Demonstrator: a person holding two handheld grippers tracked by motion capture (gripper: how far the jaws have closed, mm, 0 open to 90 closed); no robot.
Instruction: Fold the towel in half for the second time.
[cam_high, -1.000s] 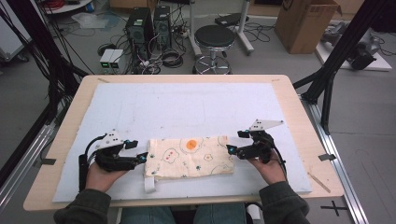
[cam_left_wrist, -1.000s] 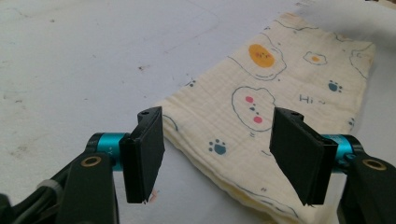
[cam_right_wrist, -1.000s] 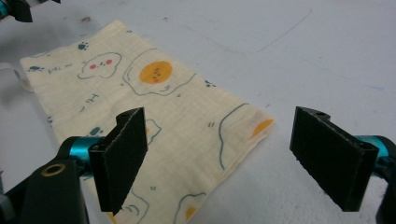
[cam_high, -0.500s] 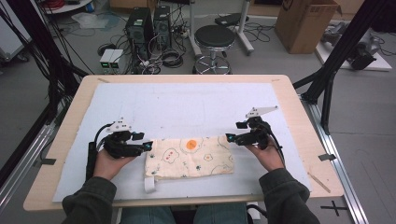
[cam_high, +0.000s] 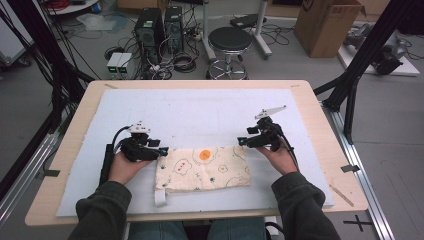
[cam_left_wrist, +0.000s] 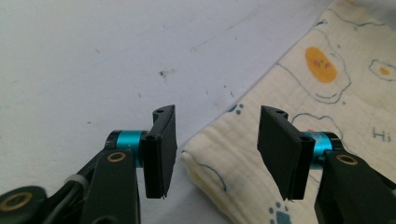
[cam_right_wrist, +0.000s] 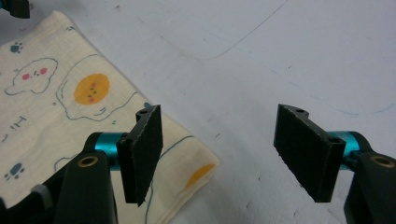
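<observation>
A: Two grippers flank one cloth at the mat's near edge. High view: left gripper and right gripper sit at its far corners, their hold hard to make out.

B: Left gripper view: jaws part open, just closing, a folded corner between, unpinched. Soft, light, layered; the corners suit a grip.

A: Right gripper view: likewise closing, gaping, corner untouched. The cloth's underside is hidden.

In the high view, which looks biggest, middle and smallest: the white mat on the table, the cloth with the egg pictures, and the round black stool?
1. White mat, clearly the biggest.
2. Folded cloth with egg pictures.
3. Round black stool, smallest as it looks, but it stands farther from the camera, so its true size against the cloth is unsure.
</observation>
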